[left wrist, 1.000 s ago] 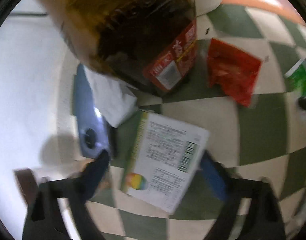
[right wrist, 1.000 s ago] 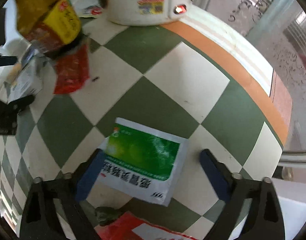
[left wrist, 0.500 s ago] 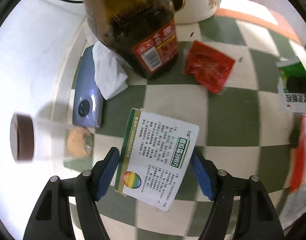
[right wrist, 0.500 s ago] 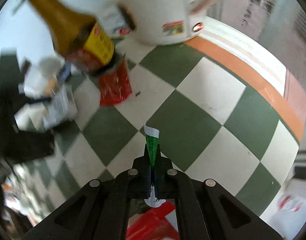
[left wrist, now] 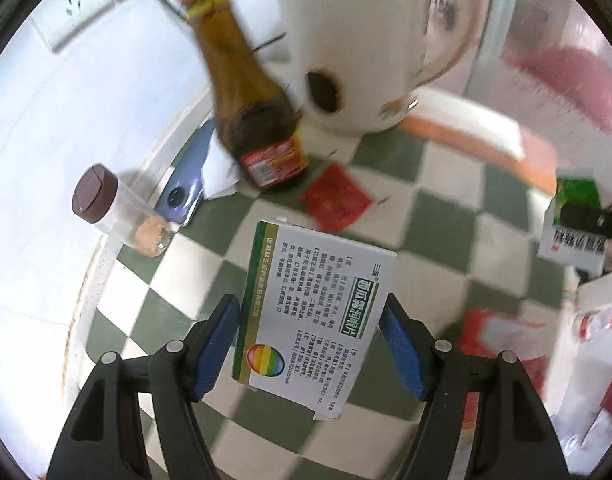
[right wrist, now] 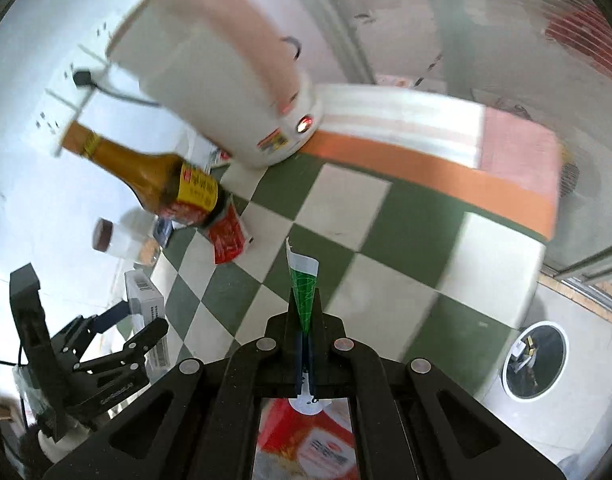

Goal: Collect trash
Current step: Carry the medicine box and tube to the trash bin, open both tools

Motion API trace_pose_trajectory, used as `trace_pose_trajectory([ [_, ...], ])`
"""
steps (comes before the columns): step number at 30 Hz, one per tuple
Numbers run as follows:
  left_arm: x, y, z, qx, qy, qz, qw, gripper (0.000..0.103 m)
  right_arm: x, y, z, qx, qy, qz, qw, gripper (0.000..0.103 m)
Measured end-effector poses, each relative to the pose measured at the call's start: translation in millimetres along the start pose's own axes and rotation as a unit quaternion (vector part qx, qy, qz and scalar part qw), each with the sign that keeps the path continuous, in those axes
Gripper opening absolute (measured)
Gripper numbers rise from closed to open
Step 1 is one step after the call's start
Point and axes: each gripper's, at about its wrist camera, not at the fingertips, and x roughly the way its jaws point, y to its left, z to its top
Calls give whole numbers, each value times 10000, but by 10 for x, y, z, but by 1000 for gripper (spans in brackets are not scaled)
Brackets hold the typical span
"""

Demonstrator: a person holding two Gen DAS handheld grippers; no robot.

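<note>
My left gripper (left wrist: pixel 310 340) is shut on a white and green medicine box (left wrist: pixel 314 316), held between its blue pads above the checkered tabletop (left wrist: pixel 438 220). My right gripper (right wrist: pixel 304 344) is shut on a green and white sachet (right wrist: pixel 303 292), seen edge-on and lifted off the table. The sachet and the right gripper also show at the right of the left wrist view (left wrist: pixel 574 216). The left gripper with the box shows at the lower left of the right wrist view (right wrist: pixel 145 312). A red wrapper (left wrist: pixel 336 202) lies flat by the bottle, also in the right wrist view (right wrist: pixel 225 240).
A brown sauce bottle (left wrist: pixel 249 120), a white kettle (left wrist: pixel 346 40), a spice jar with a brown lid (left wrist: pixel 117 212), a blue phone (left wrist: pixel 185 184) and a white tissue stand near the wall. A red and white packet (right wrist: pixel 310 440) lies under the right gripper. A round bin (right wrist: pixel 534 360) stands on the floor.
The right gripper shut on the green sachet and lifted it off the table. The left gripper closed on the medicine box and raised it; both views tilted up.
</note>
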Motion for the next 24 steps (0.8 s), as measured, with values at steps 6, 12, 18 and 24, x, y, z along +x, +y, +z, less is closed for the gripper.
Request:
trace_pose_trajectory([
  [6,-420,-872,110,136,-298,-445,9985,69,-730,-815,-321,417,-409,-126,9982,1],
  [12,-570,-2254,42,666,-61,-1163,9910,69,-1348,-2002,-872,1157,-673,-608,9891,1],
  [18,-331,-3715,-242,1400,345,-1652,9757,69,-1749,-3214,-1539,2058,-775,-956,9708,1],
  [24,294,-4841,-680,1759,985,-1849,9619,69,-1704,-4281,-2228,2786,-661,-1049,9524,1],
])
